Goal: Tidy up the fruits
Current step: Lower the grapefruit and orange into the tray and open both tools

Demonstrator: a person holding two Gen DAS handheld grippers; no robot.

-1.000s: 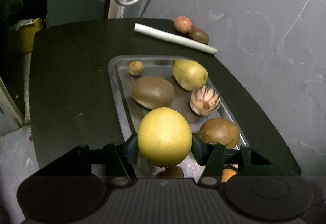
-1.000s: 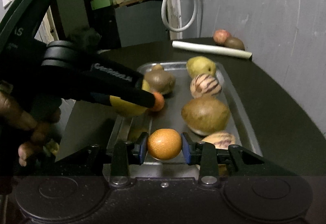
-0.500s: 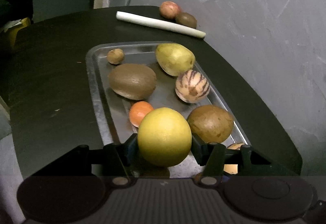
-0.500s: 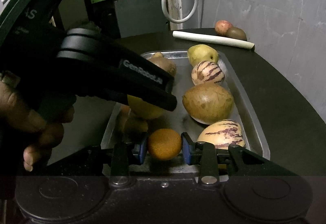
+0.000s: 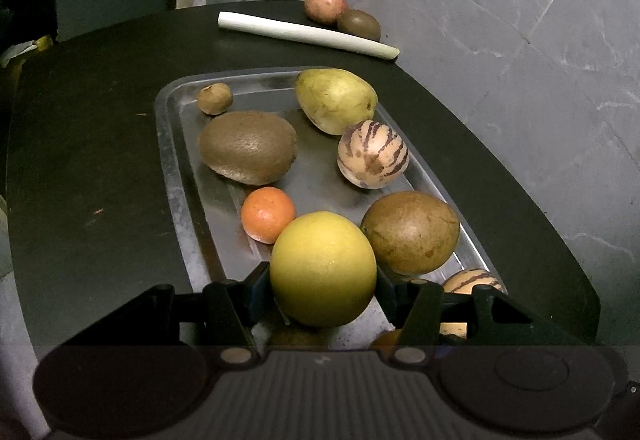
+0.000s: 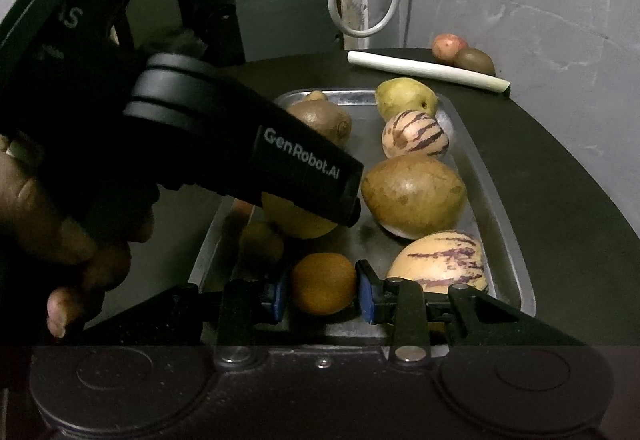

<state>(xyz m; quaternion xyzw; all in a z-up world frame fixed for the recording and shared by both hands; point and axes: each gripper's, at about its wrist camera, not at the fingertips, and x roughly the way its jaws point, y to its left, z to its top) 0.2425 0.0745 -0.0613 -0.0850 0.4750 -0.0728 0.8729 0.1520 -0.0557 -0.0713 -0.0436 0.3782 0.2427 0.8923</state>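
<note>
The left gripper [image 5: 323, 280] pinches a big yellow citrus [image 5: 323, 269] low over the near end of the metal tray [image 5: 170, 144], and the right gripper [image 6: 322, 290] is pressed tight on a small orange fruit [image 6: 323, 283] just beside it, at the tray's near edge.

My worry is crowding. The yellow citrus hangs right next to a tangerine [image 5: 267, 214] and a brown oval fruit [image 5: 411, 232] — let go carelessly and, being round, it could roll into either one or knock the striped melon [image 5: 373, 154] along. The two tools also sit close together here; in the right-hand view the left tool's body [image 6: 256, 156] crosses over the tray, so a hasty move could make them bump. The tray's low rim would not stop a rolling fruit from reaching the dark counter [image 5: 88, 144].

The yellow citrus is nearly a ball, with no clear long axis; its stem end I cannot make out. The small orange fruit is likewise round. By contrast, the large kiwi [image 5: 248, 147] lies with its long axis across the tray.
</note>
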